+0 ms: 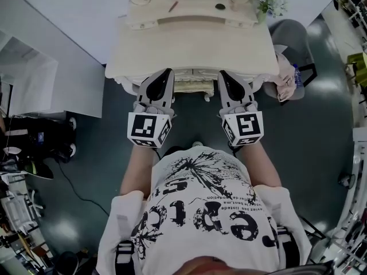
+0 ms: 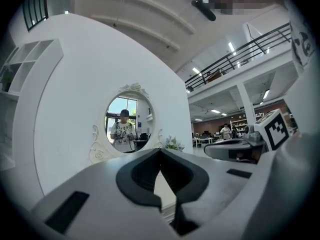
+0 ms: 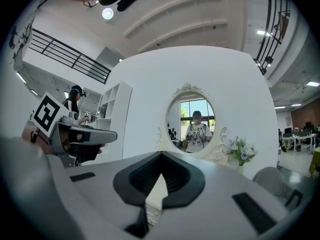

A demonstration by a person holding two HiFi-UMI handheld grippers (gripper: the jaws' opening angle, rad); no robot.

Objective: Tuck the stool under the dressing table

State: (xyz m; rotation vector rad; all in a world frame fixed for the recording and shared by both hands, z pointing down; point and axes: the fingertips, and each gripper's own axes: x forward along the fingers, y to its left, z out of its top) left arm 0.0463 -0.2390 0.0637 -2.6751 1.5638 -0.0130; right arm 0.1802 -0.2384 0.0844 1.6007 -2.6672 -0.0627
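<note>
The cream dressing table (image 1: pixel 137 53) stands against a white wall ahead of me, its oval mirror (image 2: pixel 129 129) (image 3: pixel 196 126) facing me. Under its front edge, between my two grippers, a cream carved piece with a short leg (image 1: pixel 198 88) shows; it looks like the stool, mostly hidden beneath the tabletop. My left gripper (image 1: pixel 166 73) (image 2: pixel 160 152) and right gripper (image 1: pixel 224 74) (image 3: pixel 161 154) are both held at the table's front edge. Their jaws are shut, tips together, with nothing between them.
A grey chair (image 1: pixel 291 34) with a pale cloth (image 1: pixel 285 80) draped on it stands right of the table. A vase of flowers (image 1: pixel 269 0) (image 3: pixel 241 152) sits on the table's right corner. Dark equipment (image 1: pixel 34 145) and a cable (image 1: pixel 77 188) lie at left.
</note>
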